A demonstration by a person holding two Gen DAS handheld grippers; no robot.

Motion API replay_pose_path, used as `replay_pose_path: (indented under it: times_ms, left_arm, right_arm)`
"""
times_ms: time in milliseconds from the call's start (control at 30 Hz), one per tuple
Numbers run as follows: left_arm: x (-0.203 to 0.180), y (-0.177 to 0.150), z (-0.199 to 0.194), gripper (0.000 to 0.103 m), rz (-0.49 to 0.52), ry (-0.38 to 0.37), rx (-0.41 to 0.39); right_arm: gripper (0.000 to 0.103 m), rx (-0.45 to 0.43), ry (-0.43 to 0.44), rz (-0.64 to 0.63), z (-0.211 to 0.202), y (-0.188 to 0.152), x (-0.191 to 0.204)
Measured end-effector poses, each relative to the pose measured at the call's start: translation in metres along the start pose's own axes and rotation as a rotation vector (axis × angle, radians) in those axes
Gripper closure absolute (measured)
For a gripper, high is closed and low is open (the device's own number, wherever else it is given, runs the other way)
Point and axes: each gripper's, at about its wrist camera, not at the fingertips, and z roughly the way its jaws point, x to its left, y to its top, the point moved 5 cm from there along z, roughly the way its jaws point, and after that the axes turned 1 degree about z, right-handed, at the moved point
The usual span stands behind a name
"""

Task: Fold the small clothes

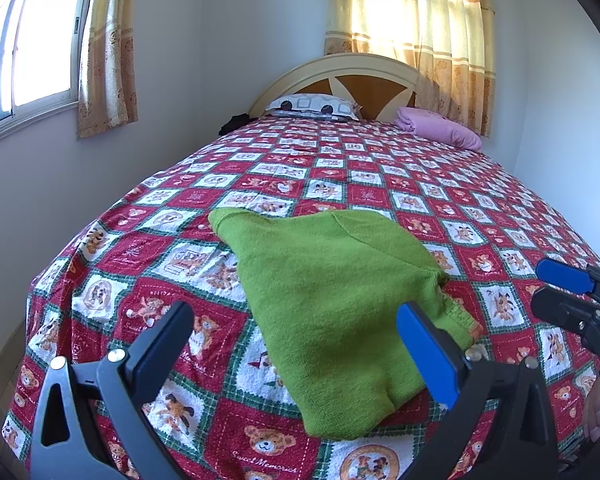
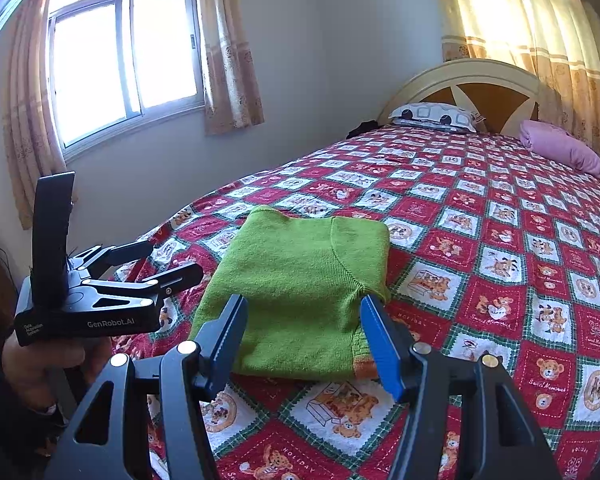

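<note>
Hovering above the near edge of the bed [image 1: 100, 264], I hold my left gripper [image 1: 296, 344] and right gripper [image 2: 304, 340] spread and empty, because the green sweater [image 2: 300, 280] lies folded between them on the quilt, apparently ready for a last tidy.

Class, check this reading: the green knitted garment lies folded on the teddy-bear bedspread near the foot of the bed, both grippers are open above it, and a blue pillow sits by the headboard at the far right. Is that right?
One detail is wrong: the pillow by the headboard is pink, not blue, as the right wrist view shows. The green knitted garment does lie folded on the teddy-bear bedspread, and the left gripper and right gripper are both open.
</note>
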Motion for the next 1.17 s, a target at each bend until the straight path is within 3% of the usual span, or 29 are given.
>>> replay_pose_path:
  times_ms: [500,1167]
  left_arm:
    - [0.000,0.007,-0.007,0.000,-0.004,0.020,-0.030]
    - [0.004,0.010,-0.010,0.000,0.009,0.073,-0.061]
  right_arm:
    - [0.043,-0.063,-0.019,0.018,-0.010,0.004,-0.003]
    - [0.042,-0.046,-0.007,0.002,-0.006,-0.001,0.002]
